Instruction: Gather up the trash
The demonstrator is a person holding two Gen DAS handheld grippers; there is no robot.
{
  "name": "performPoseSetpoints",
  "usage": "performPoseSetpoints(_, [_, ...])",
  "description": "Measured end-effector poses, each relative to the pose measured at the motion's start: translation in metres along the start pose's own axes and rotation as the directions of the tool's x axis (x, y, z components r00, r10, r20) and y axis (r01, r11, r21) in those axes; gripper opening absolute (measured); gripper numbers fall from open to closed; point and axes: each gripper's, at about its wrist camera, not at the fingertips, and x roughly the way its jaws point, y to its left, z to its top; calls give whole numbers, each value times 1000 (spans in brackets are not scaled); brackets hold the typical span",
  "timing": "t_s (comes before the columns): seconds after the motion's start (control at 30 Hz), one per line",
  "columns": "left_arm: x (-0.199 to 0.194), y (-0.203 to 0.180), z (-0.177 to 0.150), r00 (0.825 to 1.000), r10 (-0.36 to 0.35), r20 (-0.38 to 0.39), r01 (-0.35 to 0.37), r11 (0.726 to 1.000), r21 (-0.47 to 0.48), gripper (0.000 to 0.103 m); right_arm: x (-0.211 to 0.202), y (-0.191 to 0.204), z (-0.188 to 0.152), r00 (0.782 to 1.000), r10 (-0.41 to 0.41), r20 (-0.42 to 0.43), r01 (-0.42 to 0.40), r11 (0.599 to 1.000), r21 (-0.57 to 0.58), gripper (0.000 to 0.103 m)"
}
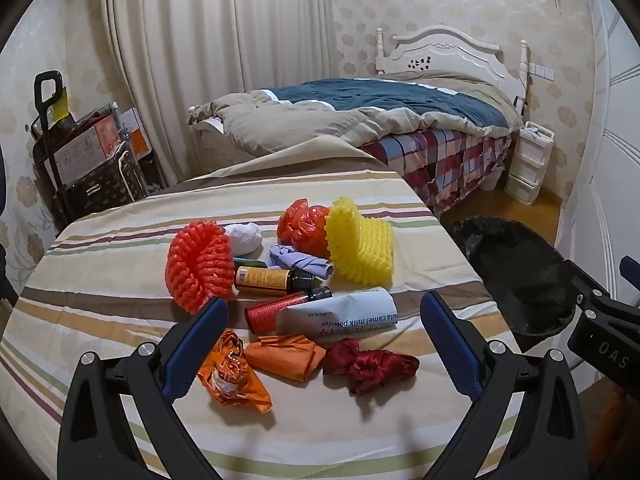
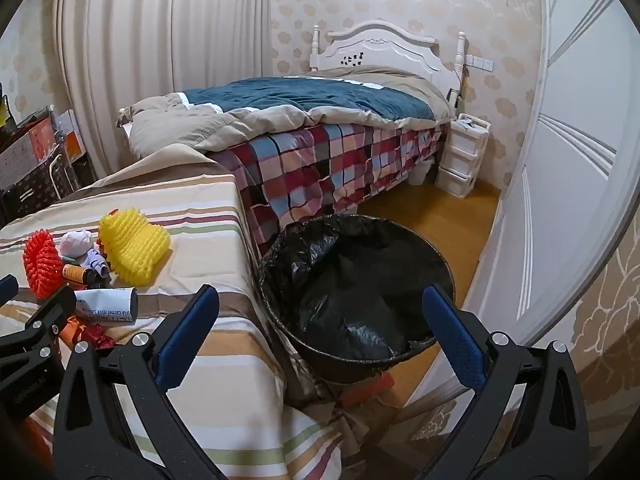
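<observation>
Blue-padded and spread wide apart, the left tool [image 1: 322,344] is hovering over the striped table [image 1: 120,320] with nothing between its jaws. Just ahead of it, an orange wrapper [image 1: 232,372] is lying at 7 o'clock of the trash pile, an orange paper wad [image 1: 286,354] at 6 and a crumpled red cloth [image 1: 370,364] at 5. Behind these, a rolled milk powder packet [image 1: 340,316] is resting against a red bottle [image 1: 276,310], with a brown bottle [image 1: 272,280] beyond. An orange foam net [image 1: 198,266] is sitting at 9 o'clock, a yellow foam net [image 1: 362,244] at 2. The right tool [image 2: 320,330], equally wide and empty, is pointing down at the black-lined trash bin [image 2: 352,276], which is standing on the floor just beside the table's right edge.
</observation>
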Motion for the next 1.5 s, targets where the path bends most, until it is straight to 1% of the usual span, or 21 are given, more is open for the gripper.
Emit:
performPoseSetpoints(0.33, [1,1,0,1000,10,-6,-10,1000,5,96,-2,-3,0,1000,0,-4,0,1000,2,99])
performPoseSetpoints(0.63, [-5,0,0,1000,6,-11,-5,1000,6,96,-2,-5,-1,1000,0,-4,0,1000,6,99])
performPoseSetpoints(1.5, [-4,0,1,1000,5,-13,-5,1000,8,96,-3,-15,-5,1000,3,-14,-3,1000,18,99])
